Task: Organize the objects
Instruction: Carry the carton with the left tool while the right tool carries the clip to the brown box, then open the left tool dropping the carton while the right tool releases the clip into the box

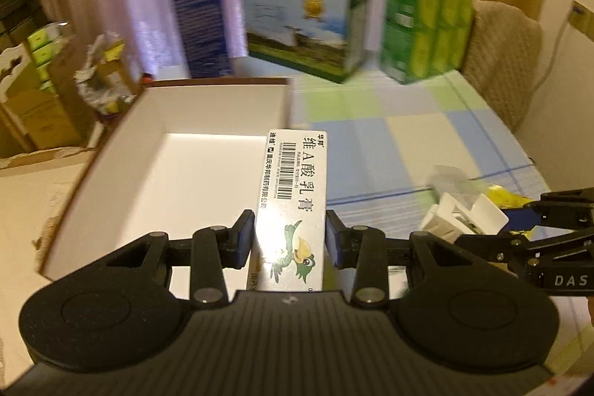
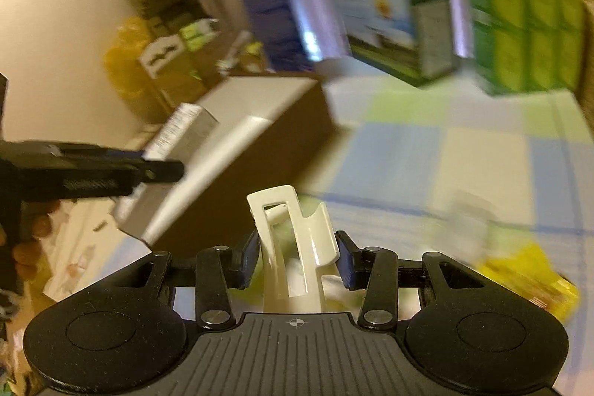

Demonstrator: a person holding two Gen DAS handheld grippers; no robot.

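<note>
left hand-held gripper (image 1: 290, 244): pinching the carton (image 1: 295, 195) across its width, pads gripping the lower third; carton is pointing to 12 o'clock, hanging over the tray's right edge.
right hand-held gripper (image 2: 297, 260): pinching a cream hair clip (image 2: 293, 240) standing upright between the pads; it is sitting at 3 o'clock in the left view, above the checked cloth (image 1: 408, 136).
tray (image 1: 167, 173): open white box on the bench, interior looking bare, at 10–11 o'clock from the carton.
step, my read: carton is going into the tray.
how to do it well: shifting toward 9 o'clock so the whole carton is clearing the tray wall, lowering flat, releasing only once it is resting on the floor; keeping the right tool out of the path.
risk: the long carton is overhanging the pads, so it could be pivoting if it is clipping the rim.
writing, carton: "维A酸乳膏", "华邦", barcode, green bird cartoon.
writing, right tool body: "DAS".
background boxes: blue, landscape-print and green at 12–1 o'clock; print too blurred to read.
</note>
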